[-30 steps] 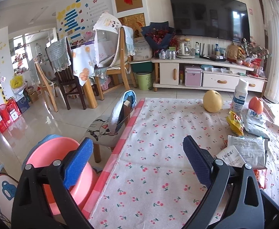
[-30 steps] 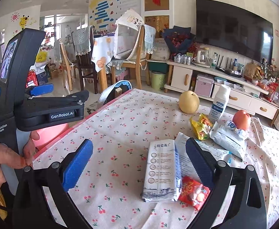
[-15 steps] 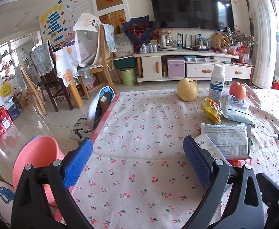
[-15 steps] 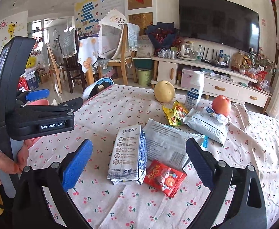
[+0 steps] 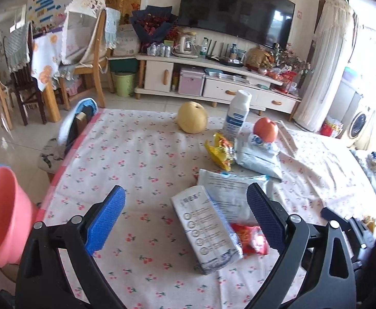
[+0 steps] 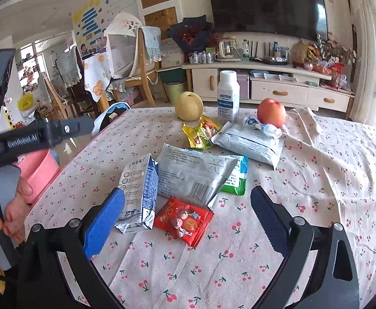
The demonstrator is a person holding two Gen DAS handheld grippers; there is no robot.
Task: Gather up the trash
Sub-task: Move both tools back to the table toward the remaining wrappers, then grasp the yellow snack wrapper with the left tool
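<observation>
Both grippers have swung in over the table in the last second, and the litter that sat off to one side a moment ago now lies right in front of them. The right gripper (image 6: pixel 186 219) hangs with its jaws wide apart and nothing between the pads, and the red snack packet (image 6: pixel 183 220) sits squarely in that gap, touching the flattened milk carton (image 6: pixel 138 193) on its left. The left gripper (image 5: pixel 185 219) is just as open and just as empty, the same carton (image 5: pixel 206 228) lying between its fingers. To me that reads as the approach being done and the first pickup about to start, with nothing collected yet.

Just behind the carton, a big silver wrapper (image 6: pixel 193 173) lies partly over a green packet (image 6: pixel 235 179). Further back come a yellow wrapper (image 6: pixel 201 134) and a white pouch (image 6: pixel 249 141). Past those stand a pear (image 6: pixel 189 105), a white bottle (image 6: pixel 228 95) and an apple (image 6: pixel 271 112), which I'd guess are not trash.

The pink bin (image 5: pixel 3 213) sits off the left edge of the table, cut by the frame, so its inside is out of sight. The green packet is mostly covered, the wrapper print is too small to read, and in the left view the right gripper is only a dark sliver at the right edge.
</observation>
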